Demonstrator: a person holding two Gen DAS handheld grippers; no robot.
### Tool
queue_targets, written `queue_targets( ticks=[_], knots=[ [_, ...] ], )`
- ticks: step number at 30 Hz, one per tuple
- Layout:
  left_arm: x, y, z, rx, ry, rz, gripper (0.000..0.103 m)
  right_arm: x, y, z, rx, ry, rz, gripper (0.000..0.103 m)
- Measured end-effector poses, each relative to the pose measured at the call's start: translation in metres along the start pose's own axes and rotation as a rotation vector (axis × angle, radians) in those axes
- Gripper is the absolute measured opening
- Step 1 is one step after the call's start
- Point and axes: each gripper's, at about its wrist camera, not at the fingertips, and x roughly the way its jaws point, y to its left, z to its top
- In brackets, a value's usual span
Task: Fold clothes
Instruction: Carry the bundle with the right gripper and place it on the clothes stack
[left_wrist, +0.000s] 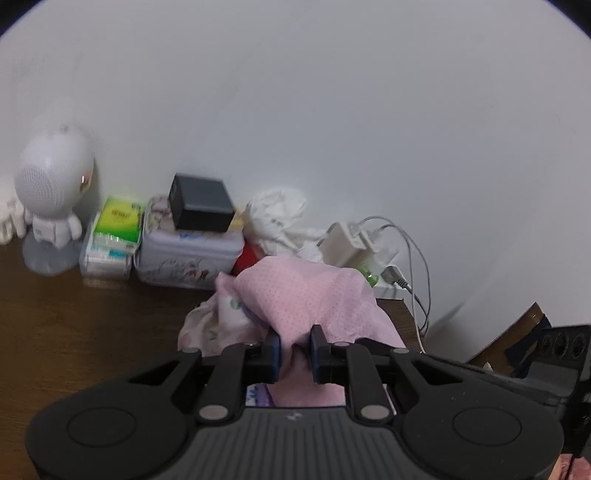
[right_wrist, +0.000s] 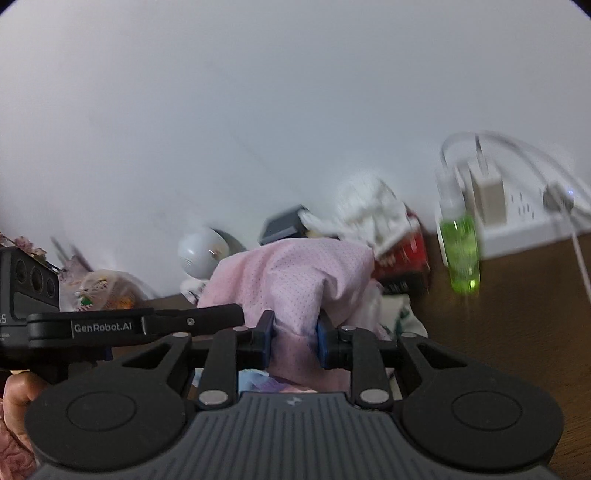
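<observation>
Both the left gripper (left_wrist: 294, 349) and the right gripper (right_wrist: 294, 338) have their jaws clamped on the pink dotted garment (left_wrist: 303, 295), held bunched above the brown table (left_wrist: 74, 325). The green bottle (right_wrist: 461, 254) at 2 o'clock of the right gripper and the charger cables (left_wrist: 413, 258) at 1 o'clock of the left stand near, so I think swinging cloth could tip or snag them.

Plain white wall (left_wrist: 295, 110); dark brown wooden table (left_wrist: 74, 325)

Right wrist view: white lettering "GenRobot.AI" on the black side bar of the left gripper (right_wrist: 122, 326), seen edge-on at the frame's left. Beneath the black camera block (right_wrist: 29, 284) mounted on it, a partial mark ending in "S" is cut off. Left wrist view: print on the green-and-yellow tissue pack (left_wrist: 118, 218) is too blurred to read.
</observation>
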Motion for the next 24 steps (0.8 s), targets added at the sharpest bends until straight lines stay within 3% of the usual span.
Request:
queue_targets(
  ticks=[4,7,8,9,13,14,15,16,17,18,20,24],
  knots=[
    [0.0,0.006,0.0,-0.016,-0.002,-0.011,0.017,0.001,-0.008,-0.005,0.007,-0.015,0.015,0.031],
    [-0.013,0.001,0.002,-0.009,-0.044,0.01,0.031,0.002,-0.014,-0.01,0.012,-0.026,0.027,0.055],
    [-0.022,-0.003,0.003,0.009,-0.076,0.023,0.032,-0.004,-0.012,-0.009,0.008,-0.045,0.02,0.07],
    [-0.032,-0.009,0.003,0.038,-0.118,0.038,0.032,-0.012,-0.01,-0.008,0.003,-0.069,0.008,0.076],
    [-0.065,-0.036,-0.002,0.167,-0.298,0.073,0.031,-0.044,0.01,-0.006,-0.084,-0.208,-0.071,0.076],
    [-0.067,-0.044,-0.003,0.185,-0.327,0.081,0.031,-0.047,0.019,-0.006,-0.11,-0.252,-0.104,0.072],
    [-0.065,-0.051,-0.006,0.192,-0.347,0.091,0.026,-0.046,0.029,-0.007,-0.143,-0.284,-0.132,0.062],
    [-0.059,-0.055,-0.008,0.191,-0.355,0.11,0.021,-0.044,0.039,-0.007,-0.178,-0.311,-0.158,0.054],
    [-0.05,-0.058,-0.01,0.184,-0.354,0.141,0.02,-0.038,0.049,-0.008,-0.223,-0.33,-0.189,0.038],
    [-0.042,-0.06,-0.013,0.178,-0.353,0.173,0.02,-0.03,0.056,-0.01,-0.261,-0.339,-0.221,0.031],
    [-0.025,-0.056,-0.019,0.149,-0.334,0.207,0.019,-0.009,0.065,-0.016,-0.316,-0.34,-0.277,0.031],
    [0.004,-0.039,-0.029,0.112,-0.289,0.236,0.017,0.016,0.051,-0.027,-0.293,-0.29,-0.282,0.03]
  ],
)
